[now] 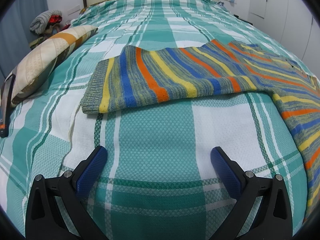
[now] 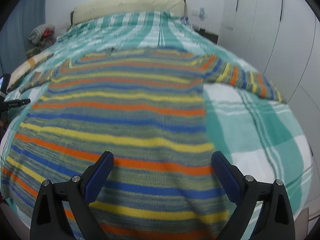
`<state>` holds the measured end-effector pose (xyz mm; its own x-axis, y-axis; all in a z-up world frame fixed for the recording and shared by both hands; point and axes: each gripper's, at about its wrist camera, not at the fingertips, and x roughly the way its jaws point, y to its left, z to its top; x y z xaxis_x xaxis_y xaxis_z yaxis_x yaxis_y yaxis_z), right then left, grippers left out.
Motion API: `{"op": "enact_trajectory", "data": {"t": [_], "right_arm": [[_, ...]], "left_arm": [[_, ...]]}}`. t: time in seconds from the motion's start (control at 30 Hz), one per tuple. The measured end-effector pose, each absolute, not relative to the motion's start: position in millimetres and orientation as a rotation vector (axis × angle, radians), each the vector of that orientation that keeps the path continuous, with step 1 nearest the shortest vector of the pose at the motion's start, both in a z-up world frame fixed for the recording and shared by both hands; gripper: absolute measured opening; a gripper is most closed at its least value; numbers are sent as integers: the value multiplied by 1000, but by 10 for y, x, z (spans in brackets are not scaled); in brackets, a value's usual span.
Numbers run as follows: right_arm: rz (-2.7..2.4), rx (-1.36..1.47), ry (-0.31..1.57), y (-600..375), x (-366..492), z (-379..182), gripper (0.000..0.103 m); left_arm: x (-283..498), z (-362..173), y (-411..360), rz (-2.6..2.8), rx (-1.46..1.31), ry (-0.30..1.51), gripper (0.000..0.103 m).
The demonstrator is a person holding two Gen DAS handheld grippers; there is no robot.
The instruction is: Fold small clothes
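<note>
Two grippers, both jaws spread, holding nothing | left gripper (image 1: pixel 159 156) low over bare bedspread (image 1: pixel 156 124), near sleeve cuff | right gripper (image 2: pixel 162 161) over sweater (image 2: pixel 124 124) body | 1 sweater flat on bed, sleeves out sideways, long axis toward headboard (image 2: pixel 128 6) | 1 pillow (image 1: pixel 52 60) at left
</note>
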<state>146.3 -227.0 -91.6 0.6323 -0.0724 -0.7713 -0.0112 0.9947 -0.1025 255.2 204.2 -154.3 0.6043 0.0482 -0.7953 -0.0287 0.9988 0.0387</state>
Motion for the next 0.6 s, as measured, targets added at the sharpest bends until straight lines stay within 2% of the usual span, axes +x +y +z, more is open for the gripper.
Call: {"op": "enact_trajectory", "data": {"t": [0.2, 0.33, 0.47, 0.6], "right_arm": [[-20, -48, 934, -2381, 1453, -1021, 97], [7, 47, 940, -2573, 1427, -845, 97], [-2, 199, 879, -3222, 1558, -485, 97], [-102, 426, 802, -4319, 1881, -262, 97]], "left_arm": [[2370, -1489, 1978, 54, 53, 971, 103], [1948, -1377, 1894, 8, 15, 978, 102], [1436, -1242, 1773, -41, -28, 918, 102], [1189, -1130, 1732, -57, -80, 902, 102]]}}
